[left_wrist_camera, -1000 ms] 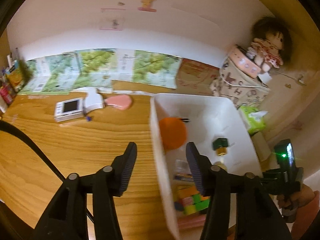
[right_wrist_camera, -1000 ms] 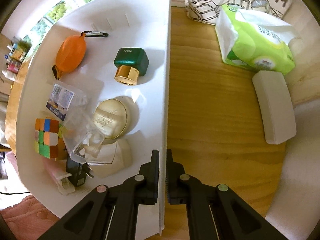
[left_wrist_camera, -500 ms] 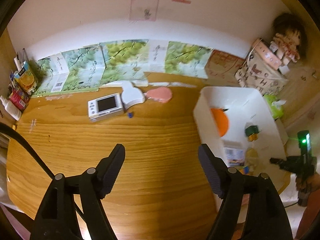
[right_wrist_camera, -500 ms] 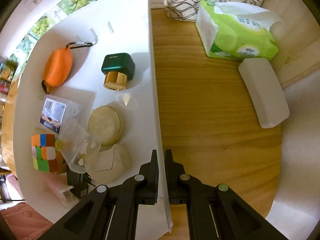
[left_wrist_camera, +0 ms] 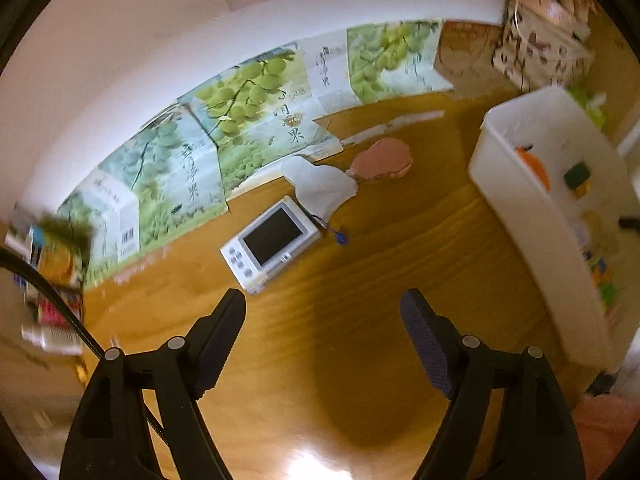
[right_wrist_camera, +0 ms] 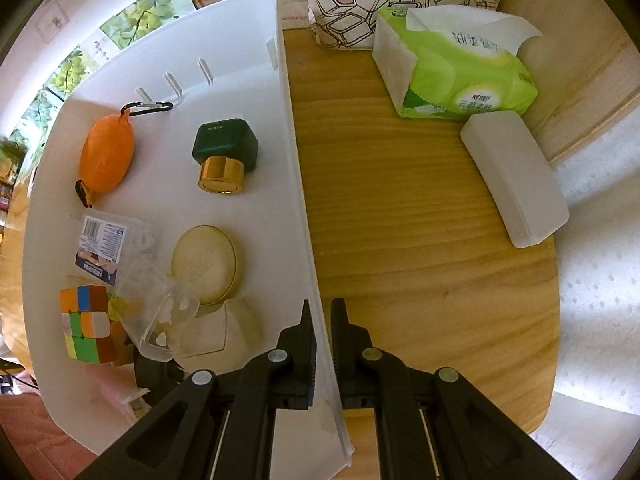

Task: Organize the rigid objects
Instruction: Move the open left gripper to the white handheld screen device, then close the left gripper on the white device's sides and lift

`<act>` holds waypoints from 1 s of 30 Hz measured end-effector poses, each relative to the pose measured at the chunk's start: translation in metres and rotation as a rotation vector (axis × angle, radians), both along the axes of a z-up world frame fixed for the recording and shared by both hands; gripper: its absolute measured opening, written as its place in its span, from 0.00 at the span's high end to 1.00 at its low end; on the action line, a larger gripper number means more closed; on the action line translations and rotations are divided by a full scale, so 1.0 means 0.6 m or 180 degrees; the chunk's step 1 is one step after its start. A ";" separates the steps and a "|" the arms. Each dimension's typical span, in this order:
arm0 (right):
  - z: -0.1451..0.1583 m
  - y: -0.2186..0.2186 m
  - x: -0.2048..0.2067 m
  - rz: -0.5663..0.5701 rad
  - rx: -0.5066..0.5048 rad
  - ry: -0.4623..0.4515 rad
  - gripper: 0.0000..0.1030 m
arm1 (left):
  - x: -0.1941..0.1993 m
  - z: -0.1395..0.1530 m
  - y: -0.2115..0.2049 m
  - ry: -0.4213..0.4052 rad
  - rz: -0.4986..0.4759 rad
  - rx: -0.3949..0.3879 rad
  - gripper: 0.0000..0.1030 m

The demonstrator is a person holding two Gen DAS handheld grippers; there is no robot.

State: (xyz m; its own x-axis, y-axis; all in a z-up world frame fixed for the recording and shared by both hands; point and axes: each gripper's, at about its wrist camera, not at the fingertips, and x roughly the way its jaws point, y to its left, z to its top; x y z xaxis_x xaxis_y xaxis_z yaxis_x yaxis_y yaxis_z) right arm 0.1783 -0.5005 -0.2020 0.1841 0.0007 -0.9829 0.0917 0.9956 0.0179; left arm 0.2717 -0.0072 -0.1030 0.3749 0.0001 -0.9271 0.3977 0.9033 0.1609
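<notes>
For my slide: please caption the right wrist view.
Right gripper clamps white plastic bin's wall; orange pouch inside.

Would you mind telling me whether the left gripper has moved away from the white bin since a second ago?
Yes. The left gripper, jaws opening and empty, has swung left off the white bin, which now sits at the view's right edge, toward the small white screen device.
</notes>
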 end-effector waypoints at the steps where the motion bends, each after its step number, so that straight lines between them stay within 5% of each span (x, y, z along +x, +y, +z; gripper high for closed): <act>1: 0.001 0.002 -0.001 0.0031 -0.0024 -0.0003 0.93 | 0.009 -0.005 0.002 0.0014 -0.0061 0.0023 0.20; 17: 0.002 0.016 0.014 0.0015 -0.0171 0.0136 0.91 | 0.128 -0.109 0.038 0.0307 -0.0694 0.0167 0.20; 30: -0.014 0.028 0.046 0.0013 -0.0240 0.0320 0.91 | 0.167 -0.148 0.050 0.0450 -0.0833 -0.0084 0.20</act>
State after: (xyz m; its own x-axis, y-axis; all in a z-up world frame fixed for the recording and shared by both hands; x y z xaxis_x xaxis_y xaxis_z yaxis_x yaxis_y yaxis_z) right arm 0.2060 -0.4834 -0.2102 0.0848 -0.0734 -0.9937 0.0853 0.9942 -0.0662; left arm 0.3719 0.0230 -0.1920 0.2261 -0.1045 -0.9685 0.6345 0.7701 0.0651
